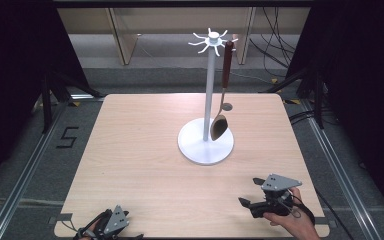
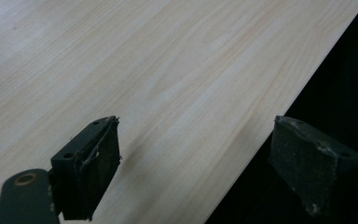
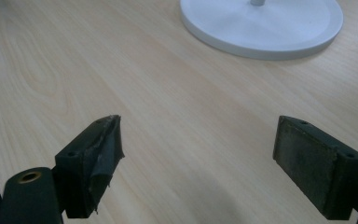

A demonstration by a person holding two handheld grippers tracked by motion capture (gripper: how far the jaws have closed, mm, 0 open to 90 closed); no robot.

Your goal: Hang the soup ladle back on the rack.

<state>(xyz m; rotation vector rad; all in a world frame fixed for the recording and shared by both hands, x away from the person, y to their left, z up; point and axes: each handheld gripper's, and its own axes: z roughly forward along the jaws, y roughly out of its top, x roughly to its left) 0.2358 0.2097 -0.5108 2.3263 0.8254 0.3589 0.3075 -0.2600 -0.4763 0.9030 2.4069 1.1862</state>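
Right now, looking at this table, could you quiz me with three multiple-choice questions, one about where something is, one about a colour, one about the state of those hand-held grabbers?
1. Where is the spoon?
A. Flat on the table
B. Hanging from a hook on the stand
C. In the right gripper

2. What colour is the stand?
A. White
B. Red
C. Black

3. How are the two grippers?
A. Both open, holding nothing
B. Both shut on the spoon
C. Left open, right shut

Answers:
1 B: its handle hangs from a top hook, bowl down over the base.
2 A: pole, hooks and round base are white.
3 A: the left gripper and the right gripper show jaws wide apart, bare table between.
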